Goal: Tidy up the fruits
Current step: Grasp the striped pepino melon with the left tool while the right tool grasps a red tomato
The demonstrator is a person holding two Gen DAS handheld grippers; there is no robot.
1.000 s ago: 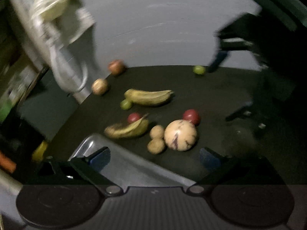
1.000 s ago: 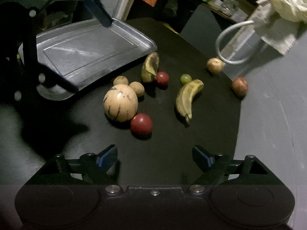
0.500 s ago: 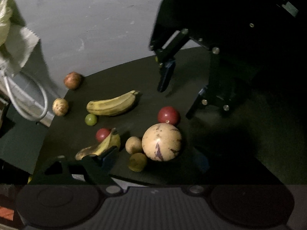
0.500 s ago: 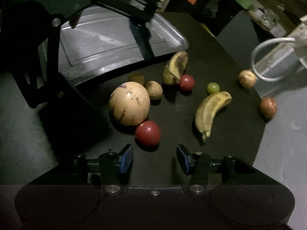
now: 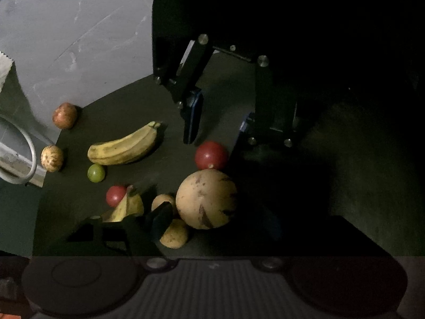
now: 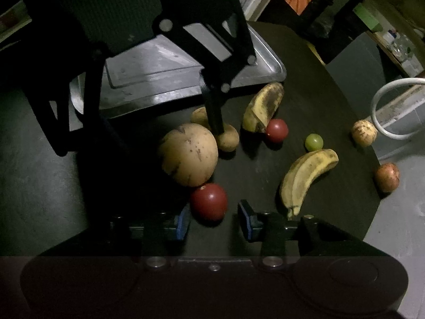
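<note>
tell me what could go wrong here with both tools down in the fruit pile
The right tool is open around the red fruit, which appears to touch the big round melon; closing could nudge the melon so it rolls. The left tool straddles that melon with one finger wedged between two small brown fruits, which it may push aside. Both tools face each other closely and could collide.

Dim room: dark round table (image 6: 313, 61) on grey floor (image 5: 79, 26).
</note>
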